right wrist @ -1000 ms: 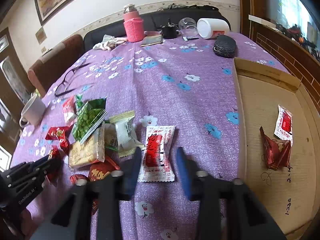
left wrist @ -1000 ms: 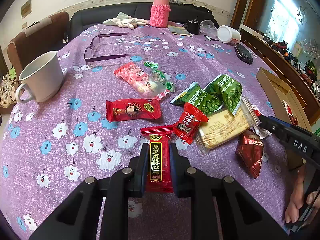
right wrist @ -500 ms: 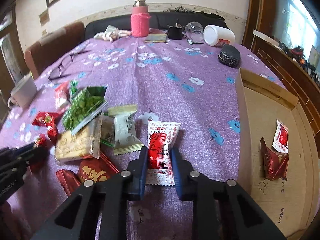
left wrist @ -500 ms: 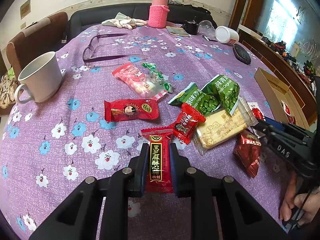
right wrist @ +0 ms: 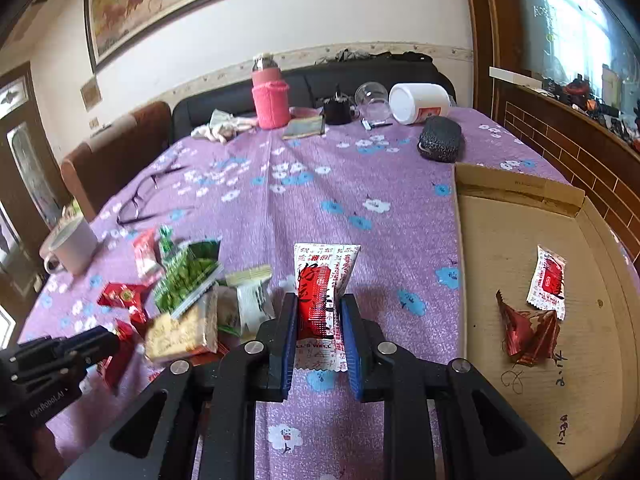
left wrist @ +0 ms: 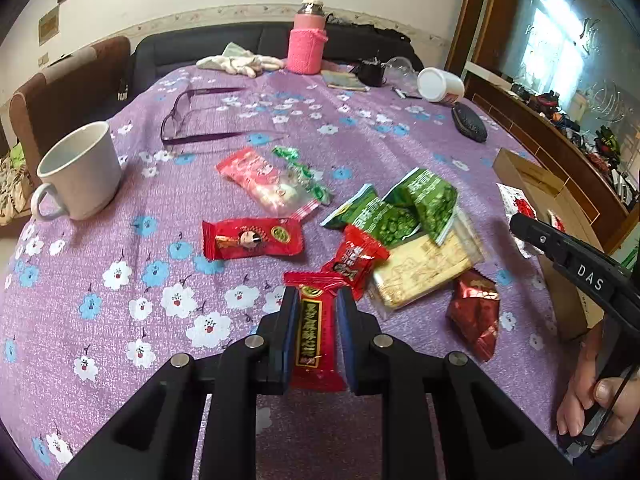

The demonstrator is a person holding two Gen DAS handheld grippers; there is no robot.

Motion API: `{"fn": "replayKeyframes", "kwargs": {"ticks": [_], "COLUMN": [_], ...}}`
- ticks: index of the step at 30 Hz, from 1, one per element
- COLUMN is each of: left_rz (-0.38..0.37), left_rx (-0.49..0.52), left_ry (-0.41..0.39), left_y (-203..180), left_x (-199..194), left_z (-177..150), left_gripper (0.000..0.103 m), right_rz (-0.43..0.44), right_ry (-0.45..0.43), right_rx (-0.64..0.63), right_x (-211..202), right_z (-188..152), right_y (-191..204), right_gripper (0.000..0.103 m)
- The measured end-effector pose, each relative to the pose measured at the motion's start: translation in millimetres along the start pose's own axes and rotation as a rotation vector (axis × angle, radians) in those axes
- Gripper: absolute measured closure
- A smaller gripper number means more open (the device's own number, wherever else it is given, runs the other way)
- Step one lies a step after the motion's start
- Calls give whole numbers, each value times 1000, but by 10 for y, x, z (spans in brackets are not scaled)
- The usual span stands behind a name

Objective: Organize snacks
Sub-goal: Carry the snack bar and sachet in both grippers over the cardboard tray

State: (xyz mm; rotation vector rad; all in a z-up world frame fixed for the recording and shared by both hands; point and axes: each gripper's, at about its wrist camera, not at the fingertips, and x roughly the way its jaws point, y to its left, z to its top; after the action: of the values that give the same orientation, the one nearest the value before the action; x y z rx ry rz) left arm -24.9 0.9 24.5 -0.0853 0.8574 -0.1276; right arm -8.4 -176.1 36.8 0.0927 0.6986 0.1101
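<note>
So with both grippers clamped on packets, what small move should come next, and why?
Probably carry the right gripper, shut on the white-and-red sachet, rightward over the shallow cardboard tray and release: a matching sachet and a dark red foil packet already lie there.

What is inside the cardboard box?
The cardboard box holds two snacks: a white-and-red packet and a crinkled dark red wrapper. Its nearest corner is cut off by the picture edge.

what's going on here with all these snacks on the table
A person is sorting snacks with two handheld grippers. The left gripper is shut on a red candy bar packet. The right gripper is shut on a white and red sachet beside the cardboard tray, which already holds two snacks. A pile remains on the purple tablecloth.
</note>
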Motion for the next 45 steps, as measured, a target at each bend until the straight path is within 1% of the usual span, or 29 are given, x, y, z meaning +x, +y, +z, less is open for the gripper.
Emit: {"fn": "replayKeyframes", "kwargs": {"ticks": [7, 9, 10, 12, 14, 16, 17, 19, 20, 21, 22, 24, 27, 31, 33, 41, 45], "left_rz": [8, 22, 15, 18, 15, 30, 34, 36, 49, 62, 72, 86, 80, 33, 20, -38, -83], "left_rx": [2, -11, -15, 2, 8, 18, 20, 22, 31, 40, 50, 60, 48, 18, 22, 73, 99], "left_ry": [-10, 13, 25, 44, 53, 65, 71, 93, 91, 90, 88, 85, 83, 77, 66, 11, -1], "left_y": [-18, 3, 16, 5, -4, -26, -36, -45, -60, -74, -93, -111, -104, -77, -104, -407, -601], "left_x": [-57, -60, -53, -24, -5, 32, 60, 127, 141, 146, 153, 155, 147, 85, 34, -207, -265], "left_z": [-4, -11, -15, -24, -34, -30, -30, -34, -34, -33, -32, -37, -39, -28, -16, 132, 245], "left_gripper": [84, 84, 84, 84, 77, 60, 59, 60, 62, 74, 80, 84, 85, 85, 85, 84, 85], "right_rz": [5, 4, 4, 6, 12, 17, 20, 27, 31, 35, 39, 45, 50, 55, 62, 70, 69], "right_ry": [-16, -15, -16, -17, -16, -18, -18, -17, -17, -16, -14, -12, -13, -23, -24, -56, -79], "right_rx": [20, 26, 27, 31, 32, 35, 35, 38, 40, 42, 44, 49, 55, 68, 73, 109, 144], "right_x": [-54, -58, -61, -65, -69, -72, -74, -74, -77, -75, -73, -67, -66, -89, -95, -198, -302], "right_z": [14, 11, 9, 7, 5, 4, 4, 5, 5, 6, 7, 9, 13, 19, 22, 33, 23], "right_y": [-43, -56, -63, -71, -77, -78, -78, -89, -99, -101, -107, -119, -137, -168, -176, -273, -423], "right_gripper": [81, 81, 81, 81, 81, 81, 81, 80, 80, 80, 80, 80, 80, 80, 80, 80, 80]}}
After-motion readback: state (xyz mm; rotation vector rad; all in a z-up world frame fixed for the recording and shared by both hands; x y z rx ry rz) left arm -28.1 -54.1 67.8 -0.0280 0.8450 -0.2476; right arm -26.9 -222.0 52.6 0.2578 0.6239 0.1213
